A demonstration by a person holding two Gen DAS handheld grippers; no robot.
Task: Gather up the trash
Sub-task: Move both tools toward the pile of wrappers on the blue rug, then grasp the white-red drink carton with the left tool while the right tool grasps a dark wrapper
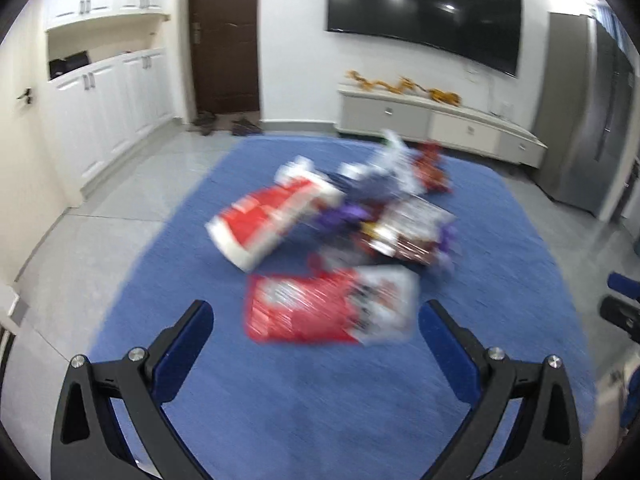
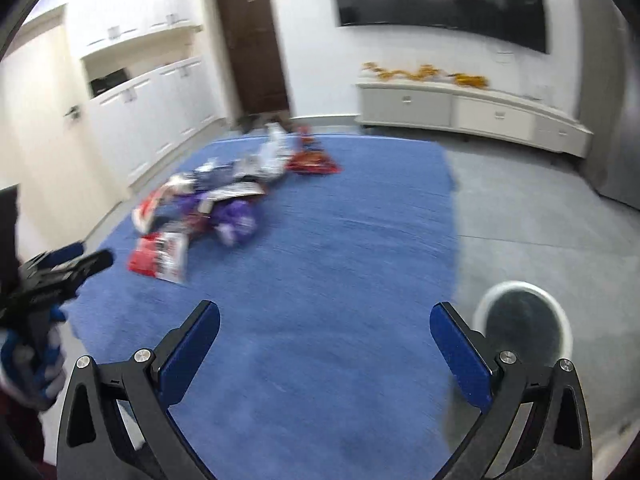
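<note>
Both jaws spread wide and empty, the left hand-held gripper (image 1: 316, 316) hangs over the nearest red wrapper (image 1: 328, 306), likely to pinch it, and the right hand-held gripper (image 2: 325, 320) waits beside the single bin (image 2: 524, 322). The wrappers, roughly six in blur, lie heaped on the blue rug (image 2: 360, 240), well apart from that bin.

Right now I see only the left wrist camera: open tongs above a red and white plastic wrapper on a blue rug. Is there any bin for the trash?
Observer: Yes. A round white-rimmed bin stands on the grey floor, just off the right edge of the blue rug.
Operator: Are the right tongs free?
Observer: The right tongs are open over bare rug, with nothing between them.
Operator: Is the bin near them?
Observer: Yes, it shows just beside them on the right. Its inside is too blurred to judge.
</note>
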